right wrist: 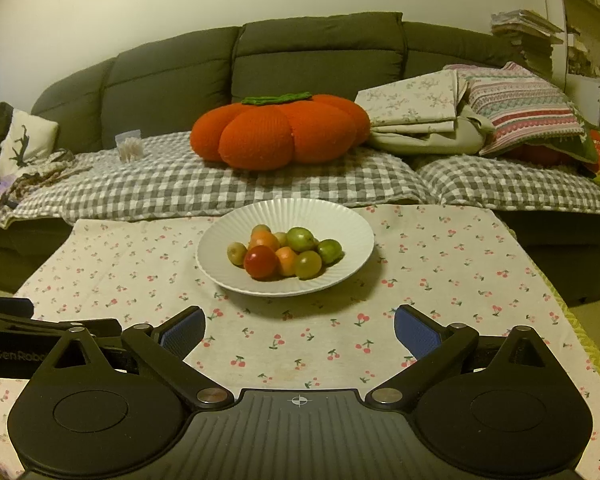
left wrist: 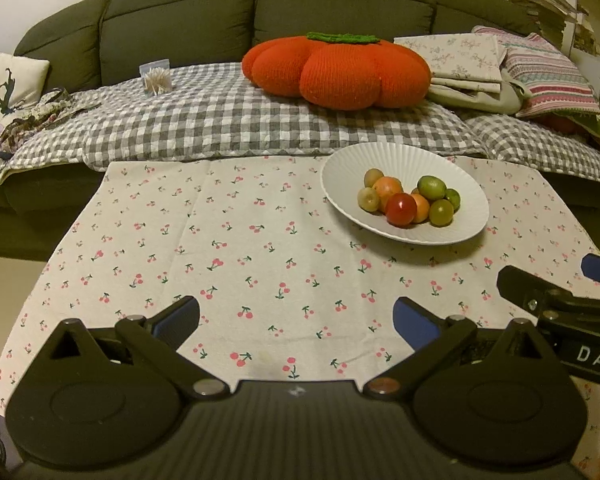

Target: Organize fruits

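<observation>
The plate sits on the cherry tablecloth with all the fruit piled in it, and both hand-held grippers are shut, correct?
Not quite: the left hand-held gripper and right hand-held gripper are open and empty, as both wrist views show. The plate does hold the fruit on the cherry tablecloth.

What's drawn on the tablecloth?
Little pink cherries on the white tablecloth, seen best from the left wrist.
</observation>
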The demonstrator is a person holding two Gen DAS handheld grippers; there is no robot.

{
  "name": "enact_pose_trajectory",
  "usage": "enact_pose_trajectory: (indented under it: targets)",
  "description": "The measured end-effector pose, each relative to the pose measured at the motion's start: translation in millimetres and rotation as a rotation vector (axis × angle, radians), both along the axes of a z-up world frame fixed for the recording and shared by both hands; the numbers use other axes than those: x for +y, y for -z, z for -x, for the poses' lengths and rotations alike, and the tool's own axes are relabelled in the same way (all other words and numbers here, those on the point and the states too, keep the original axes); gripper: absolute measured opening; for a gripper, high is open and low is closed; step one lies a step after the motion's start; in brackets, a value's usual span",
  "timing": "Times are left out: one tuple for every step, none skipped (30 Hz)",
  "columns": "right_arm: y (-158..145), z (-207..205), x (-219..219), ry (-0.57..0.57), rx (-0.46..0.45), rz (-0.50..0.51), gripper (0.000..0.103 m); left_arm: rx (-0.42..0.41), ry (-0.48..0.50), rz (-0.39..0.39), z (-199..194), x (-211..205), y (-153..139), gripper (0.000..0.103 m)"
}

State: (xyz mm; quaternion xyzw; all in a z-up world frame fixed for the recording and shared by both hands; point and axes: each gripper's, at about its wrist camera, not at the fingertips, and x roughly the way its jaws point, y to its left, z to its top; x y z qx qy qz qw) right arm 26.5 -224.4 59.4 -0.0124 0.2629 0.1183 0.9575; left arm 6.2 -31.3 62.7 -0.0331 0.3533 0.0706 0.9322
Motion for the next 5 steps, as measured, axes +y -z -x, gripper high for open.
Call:
enact_pose_trajectory:
  targets:
    - [-0.1,0.0,-0.1,0.000,0.000,0.000,0.102,0.000,0.001,-0.002,0.2,-0.2,0.1,0.102]
    - [-0.2,0.0,0.0,0.000,0.000,-0.001,0.102,0.001,0.002,-0.005,0.1,-0.3,0.4,0.102]
    - [-0.3,-0.1,-0.2,0.000,-0.001,-0.001,0.102,0.002,0.002,-0.006,-0.2,-0.4,0.7,0.102]
    - [-0.2,-0.3,0.0,0.000,-0.001,0.000,0.102,0.003,0.002,-0.006,0.0,-1.3,0.6,0.102]
    - [-0.2,0.1,-0.1,0.000,-0.001,0.000,0.102,0.002,0.002,-0.005,-0.3,-1.2,0.7,0.102]
